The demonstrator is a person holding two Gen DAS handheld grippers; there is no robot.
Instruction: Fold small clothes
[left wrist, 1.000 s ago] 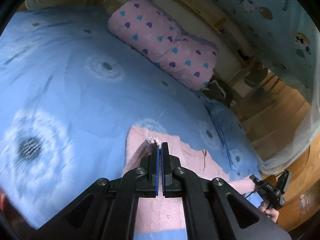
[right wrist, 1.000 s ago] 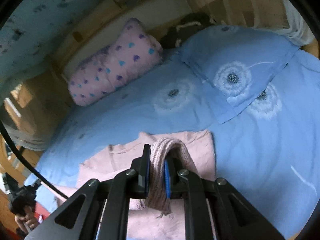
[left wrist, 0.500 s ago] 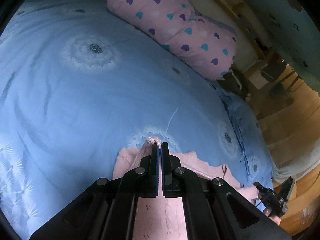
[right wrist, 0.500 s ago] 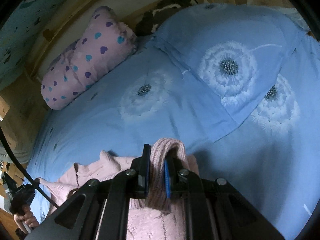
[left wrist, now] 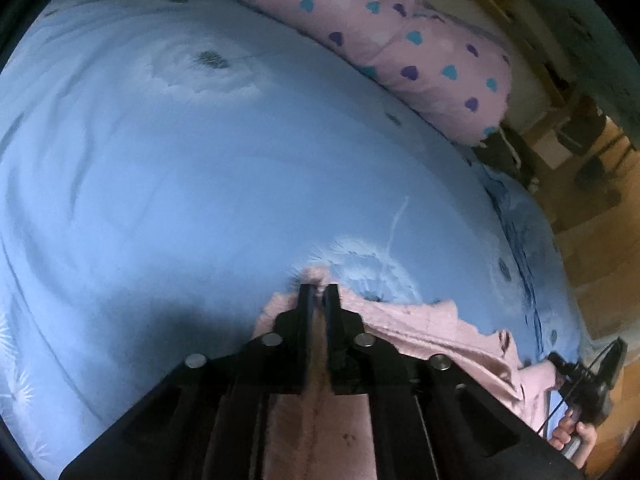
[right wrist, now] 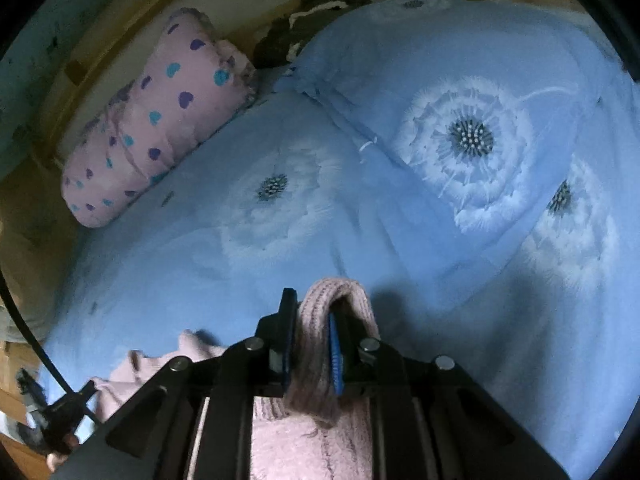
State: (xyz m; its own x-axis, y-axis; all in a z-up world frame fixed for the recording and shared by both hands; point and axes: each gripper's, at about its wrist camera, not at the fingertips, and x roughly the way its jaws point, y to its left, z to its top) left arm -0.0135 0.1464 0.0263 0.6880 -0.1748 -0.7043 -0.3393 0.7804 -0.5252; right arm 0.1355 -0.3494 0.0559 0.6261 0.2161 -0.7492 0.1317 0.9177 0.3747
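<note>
Bed (left wrist: 168, 168): covered by a blue duvet with white dandelion print; it carries everything listed here.

Pink knitted garment (left wrist: 432, 332): lies on the near part of the bed, spread between the two claws, its far edge rumpled and partly lifted off the duvet. In the right wrist view the same garment (right wrist: 304, 444) runs under the claw toward the lower left.

Left claw (left wrist: 319, 289): clenched on a small pinch of the pink garment's edge, a tuft of the knit poking out past the fingertips; pointing down at the bed.

Right claw (right wrist: 312, 312): grasping the garment's ribbed hem, which loops up over the right finger and hangs down between the blue pads. Its jaws have just been opening a little, with the knit between them and the pads touching it.

Pillow, pink with blue and purple hearts (right wrist: 156, 120): at the far edge of the bed, against the wooden frame.

Pillow, blue with dandelion print (right wrist: 460, 120): beside the pink one, lying on the duvet.

Dark bundle of cloth (right wrist: 320, 12): behind the two pillows, detail unclear.

No containers are in view.

A person's hand (left wrist: 572, 432): on the right claw's handle, at the lower right of the left wrist view.
</note>
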